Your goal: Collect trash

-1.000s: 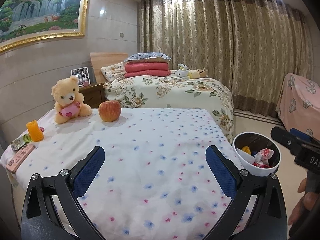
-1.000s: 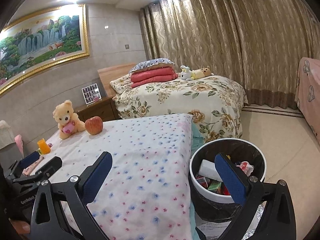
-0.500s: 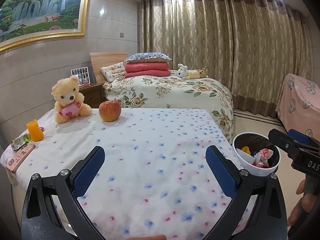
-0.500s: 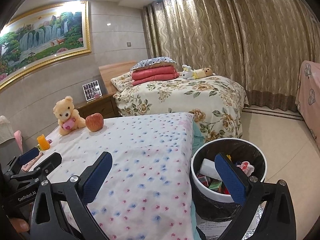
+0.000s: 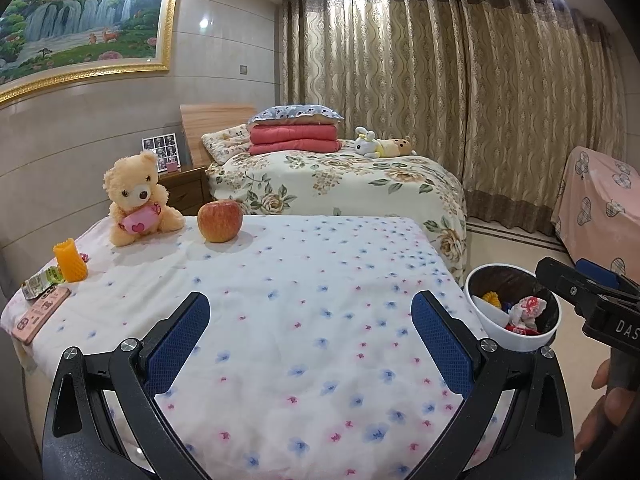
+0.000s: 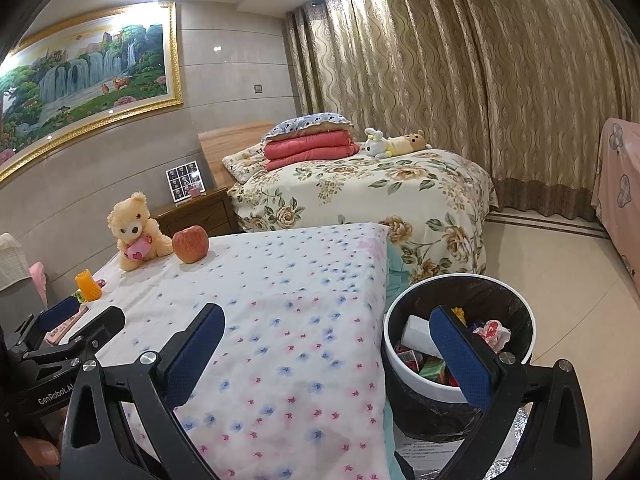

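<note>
Both the left gripper (image 5: 310, 344) and right gripper (image 6: 326, 354) hang released and empty. The bin (image 6: 520, 300) off the worktop's (image 5: 320, 280) right edge holds rubbish; a green wrapper (image 5: 42, 282) at the left edge looks left to collect.

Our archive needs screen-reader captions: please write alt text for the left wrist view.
An open left hand-held gripper hovers above a flower-print bed. Far left lie a teddy bear, apple and green wrapper; a trash bin stands right.
</note>
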Demonstrator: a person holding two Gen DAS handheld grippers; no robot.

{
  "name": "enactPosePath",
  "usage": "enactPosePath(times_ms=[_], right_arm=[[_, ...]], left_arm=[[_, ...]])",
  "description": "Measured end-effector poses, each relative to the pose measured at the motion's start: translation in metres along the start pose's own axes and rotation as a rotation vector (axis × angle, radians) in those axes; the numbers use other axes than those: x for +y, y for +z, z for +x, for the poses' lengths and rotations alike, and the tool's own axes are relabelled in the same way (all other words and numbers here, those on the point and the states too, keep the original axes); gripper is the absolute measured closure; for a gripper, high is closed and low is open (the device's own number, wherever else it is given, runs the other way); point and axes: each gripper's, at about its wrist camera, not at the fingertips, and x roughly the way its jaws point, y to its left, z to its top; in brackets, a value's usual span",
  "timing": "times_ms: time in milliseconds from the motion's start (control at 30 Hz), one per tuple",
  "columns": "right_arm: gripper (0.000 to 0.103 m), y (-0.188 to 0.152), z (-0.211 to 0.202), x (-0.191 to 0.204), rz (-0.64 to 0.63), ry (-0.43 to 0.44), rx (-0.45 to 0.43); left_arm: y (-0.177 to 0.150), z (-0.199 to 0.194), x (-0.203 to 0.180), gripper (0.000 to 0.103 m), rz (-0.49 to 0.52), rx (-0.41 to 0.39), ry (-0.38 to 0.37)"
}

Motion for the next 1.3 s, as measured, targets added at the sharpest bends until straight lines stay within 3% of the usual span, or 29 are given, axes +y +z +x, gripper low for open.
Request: enactPosePath(times_ms=[1300], right_arm=[[0.000,-0.0010,-0.0028,0.0049,-0.003,0.010,0.002]], left_arm=[[-0.0017,-0.0019,0.0015,0.000,0.000,0.004,-0.010]])
